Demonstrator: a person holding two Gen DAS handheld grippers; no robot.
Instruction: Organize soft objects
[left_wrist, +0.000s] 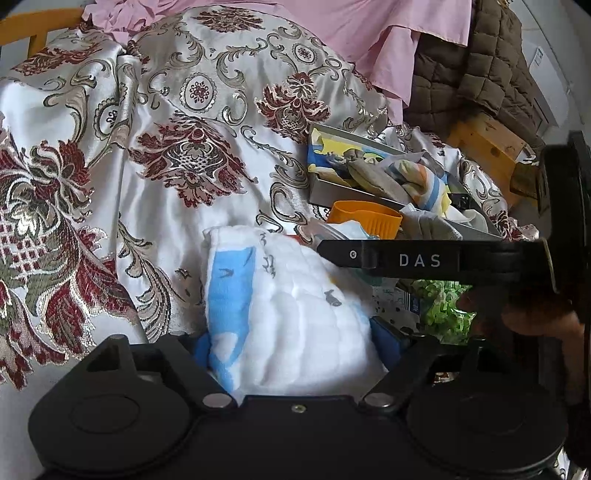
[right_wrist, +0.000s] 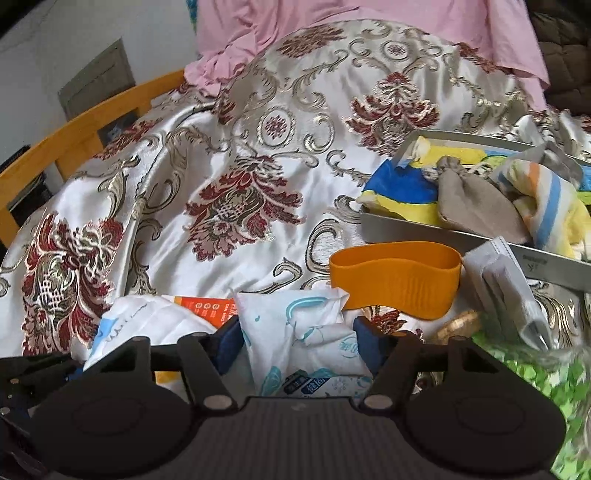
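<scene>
Left wrist view shows one white cloth (left_wrist: 291, 325) with blue patches lying between the blue pads of the left gripper (left_wrist: 291, 343); the pads flank it, and whether they press it I cannot tell. Right wrist view shows one white packet (right_wrist: 299, 332) with teal print between the pads of the right gripper (right_wrist: 299, 339), both pads against its sides. Just beyond it sits one orange band (right_wrist: 395, 277), and to the right one grey folded mask (right_wrist: 502, 280). Behind them one grey tray (right_wrist: 443, 232) holds one blue-and-yellow cloth (right_wrist: 399, 192), one grey pouch (right_wrist: 472, 206) and one striped cloth (right_wrist: 546, 199). Everything rests on one floral bedspread (right_wrist: 207, 155), with one pink sheet (right_wrist: 332, 18) behind.
</scene>
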